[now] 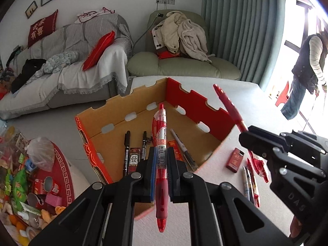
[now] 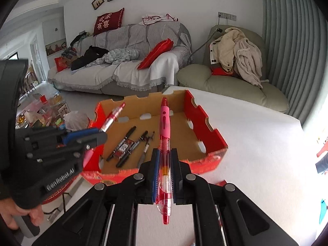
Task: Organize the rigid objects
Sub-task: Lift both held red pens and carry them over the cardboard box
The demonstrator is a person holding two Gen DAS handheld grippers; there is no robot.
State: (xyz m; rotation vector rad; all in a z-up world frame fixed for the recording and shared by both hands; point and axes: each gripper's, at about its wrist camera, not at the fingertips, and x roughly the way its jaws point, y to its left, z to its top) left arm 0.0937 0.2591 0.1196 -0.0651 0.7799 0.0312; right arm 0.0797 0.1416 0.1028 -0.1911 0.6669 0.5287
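Here the left gripper (image 1: 161, 160) clamps a red pen (image 1: 161, 143) over the near edge of the cardboard box (image 1: 143, 102); the right gripper (image 2: 165, 160) clamps a pink pen (image 2: 165, 127) over the same box, where black markers (image 2: 131, 143) lie.

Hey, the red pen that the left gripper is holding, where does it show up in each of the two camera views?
Left wrist view: the red gel pen runs up the centre, clamped in the left gripper, tip over the cardboard box.
Right wrist view: the same pen sticks up at left-centre from the left gripper.
Shared landmark: the cardboard box with black markers inside.
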